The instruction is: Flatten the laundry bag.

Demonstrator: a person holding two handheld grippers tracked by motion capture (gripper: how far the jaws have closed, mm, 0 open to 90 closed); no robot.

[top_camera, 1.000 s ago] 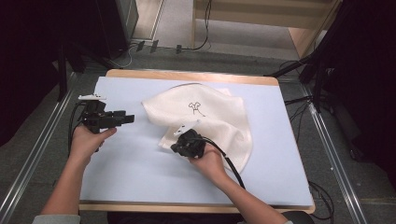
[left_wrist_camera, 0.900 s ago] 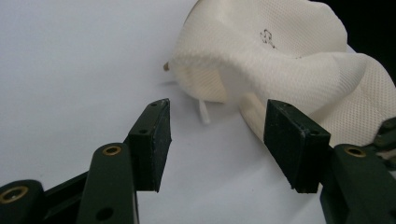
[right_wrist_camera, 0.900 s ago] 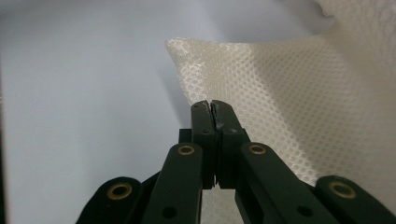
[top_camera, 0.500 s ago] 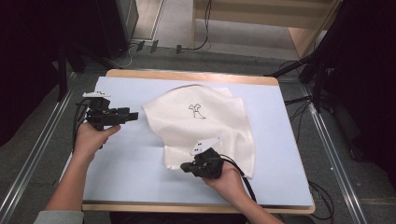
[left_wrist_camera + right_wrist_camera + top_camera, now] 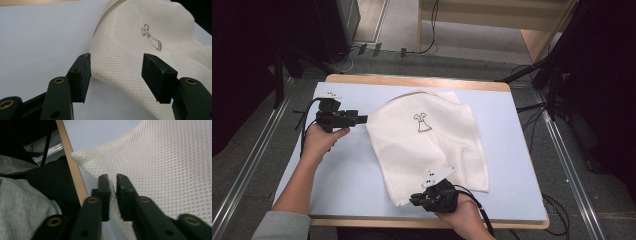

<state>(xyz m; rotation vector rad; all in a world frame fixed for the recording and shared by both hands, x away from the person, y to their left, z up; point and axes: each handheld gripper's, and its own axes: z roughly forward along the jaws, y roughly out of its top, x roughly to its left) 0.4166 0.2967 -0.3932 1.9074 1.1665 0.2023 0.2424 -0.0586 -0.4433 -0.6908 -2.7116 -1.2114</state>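
Observation:
A white mesh cloth (image 5: 427, 145) with a small black printed figure (image 5: 422, 123) lies spread on the pale blue mat (image 5: 337, 170). At the cloth's near corner, by the table's front edge, my right gripper (image 5: 414, 200) pinches the fabric. In the right gripper view the mesh (image 5: 162, 170) runs into the narrow gap of that gripper (image 5: 113, 180). Its jaws have just been opening slightly, with the cloth still between the pads. My left gripper (image 5: 362, 119) stands open at the cloth's left edge. In the left gripper view the cloth's rim (image 5: 130, 50) sits between that gripper's (image 5: 116, 75) wide-apart pads.
The mat covers a wooden table whose far rim (image 5: 412, 80) shows. Cables (image 5: 532, 107) and dark stands flank the table's right side, and metal rails (image 5: 247, 170) run along the floor. In the right gripper view, a grey sleeve (image 5: 22, 202) lies beyond the table edge.
My right gripper has drawn the cloth's corner toward the table's front edge, stretching the cloth longer. The left gripper has moved right, up to the cloth's left edge.

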